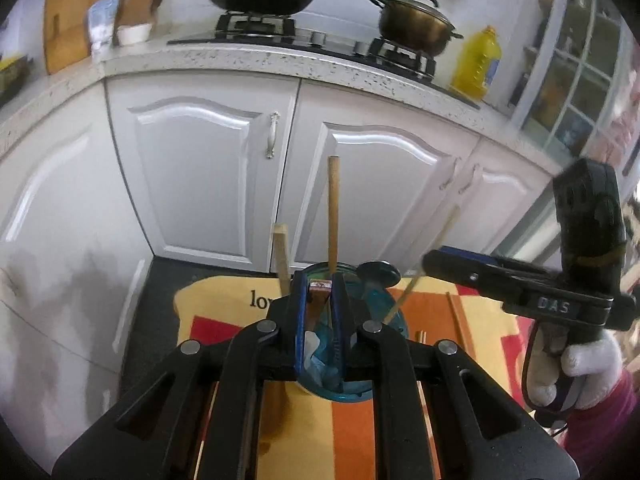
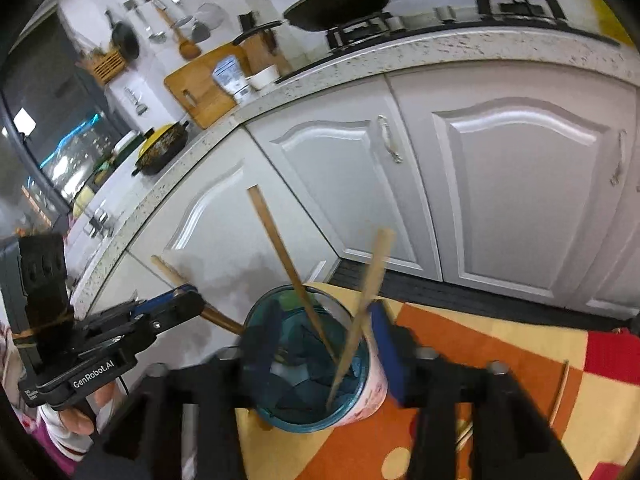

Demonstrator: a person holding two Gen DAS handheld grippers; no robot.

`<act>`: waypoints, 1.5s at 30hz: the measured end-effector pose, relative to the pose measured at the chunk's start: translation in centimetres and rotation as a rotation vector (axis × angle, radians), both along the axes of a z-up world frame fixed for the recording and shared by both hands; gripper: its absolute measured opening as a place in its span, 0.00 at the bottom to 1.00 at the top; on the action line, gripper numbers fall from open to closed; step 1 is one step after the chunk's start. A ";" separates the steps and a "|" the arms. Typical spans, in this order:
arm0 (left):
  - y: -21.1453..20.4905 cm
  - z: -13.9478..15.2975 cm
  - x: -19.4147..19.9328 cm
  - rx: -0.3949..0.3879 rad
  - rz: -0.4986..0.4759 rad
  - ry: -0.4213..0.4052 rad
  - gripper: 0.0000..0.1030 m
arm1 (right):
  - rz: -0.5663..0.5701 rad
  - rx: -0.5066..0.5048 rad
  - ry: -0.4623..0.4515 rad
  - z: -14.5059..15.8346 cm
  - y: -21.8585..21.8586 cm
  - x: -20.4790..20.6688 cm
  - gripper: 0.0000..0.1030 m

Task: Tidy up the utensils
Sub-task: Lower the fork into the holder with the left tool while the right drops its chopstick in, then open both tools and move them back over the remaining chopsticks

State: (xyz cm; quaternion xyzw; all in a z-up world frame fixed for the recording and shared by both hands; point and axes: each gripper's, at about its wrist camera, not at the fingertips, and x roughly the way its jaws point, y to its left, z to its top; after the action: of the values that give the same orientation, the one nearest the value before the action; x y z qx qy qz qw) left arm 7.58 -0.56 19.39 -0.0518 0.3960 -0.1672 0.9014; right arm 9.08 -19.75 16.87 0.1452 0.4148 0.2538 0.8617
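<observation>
My left jaws (image 1: pixel 320 292) are pressed together on a round pale wooden stick (image 1: pixel 333 216) that rises straight up from the blue pads. Only the right view shows its slant: the stick (image 2: pixel 172 274) passes through my left jaws (image 2: pixel 192 300) and its lower end touches the rim of the teal-rimmed round plastic cup (image 2: pixel 372 392).

My right jaws (image 2: pixel 324 340) stand spread on either side of that cup, one pad at each wall. A blurred pale wooden chopstick (image 2: pixel 372 280) leans in the cup between them, pressed by neither pad, beside a square-ended brown wooden chopstick (image 2: pixel 288 264) that also stands inside. From the left view my right jaws (image 1: pixel 434 260) show side-on (their gap cannot be read there), and the cup (image 1: pixel 394 316) is mostly hidden behind my own fingers.

The cup sits near the far edge of an orange, yellow and red patterned mat (image 1: pixel 224 304). To the right the mat has bare room, with a thin loose chopstick (image 2: pixel 560 392) lying on it. Beyond the mat's edge runs a dark floor strip (image 1: pixel 156 300), then white panelled cabinet doors (image 1: pixel 200 168) under a speckled stone counter (image 1: pixel 240 60).
</observation>
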 end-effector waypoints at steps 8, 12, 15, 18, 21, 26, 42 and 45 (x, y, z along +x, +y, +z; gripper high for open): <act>0.8 1.1 -1.0 -0.053 0.029 -0.012 0.42 | -0.038 0.007 0.001 0.8 -2.4 -0.8 0.44; 0.7 1.7 -1.8 -0.047 0.040 -0.018 0.49 | -0.046 -0.013 0.003 0.9 -2.9 -1.7 0.44; 0.4 1.5 -2.3 -0.030 0.053 -0.010 0.49 | -0.044 -0.033 -0.001 0.8 -2.9 -2.7 0.44; -0.1 1.3 -3.2 -0.012 0.066 -0.013 0.49 | -0.049 -0.065 -0.013 0.8 -2.8 -3.4 0.44; -0.9 1.1 -4.2 0.012 0.081 -0.031 0.49 | -0.057 -0.092 -0.025 0.5 -2.8 -4.4 0.44; -2.5 0.3 -5.4 0.039 0.063 -0.036 0.49 | -0.074 -0.120 -0.018 -0.2 -3.1 -5.9 0.44; -6.5 -0.7 -7.6 0.079 0.017 -0.056 0.50 | -0.134 -0.139 -0.016 -0.8 -5.0 -9.2 0.44; -7.2 -0.8 -7.9 0.086 0.012 -0.061 0.50 | -0.143 -0.145 -0.019 -0.9 -5.3 -9.7 0.44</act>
State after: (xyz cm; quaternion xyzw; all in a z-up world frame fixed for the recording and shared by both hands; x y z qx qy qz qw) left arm -0.32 -7.74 18.55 -0.0104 0.3748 -0.1464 0.9154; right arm -0.58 -25.09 16.01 0.1092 0.4124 0.1625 0.8897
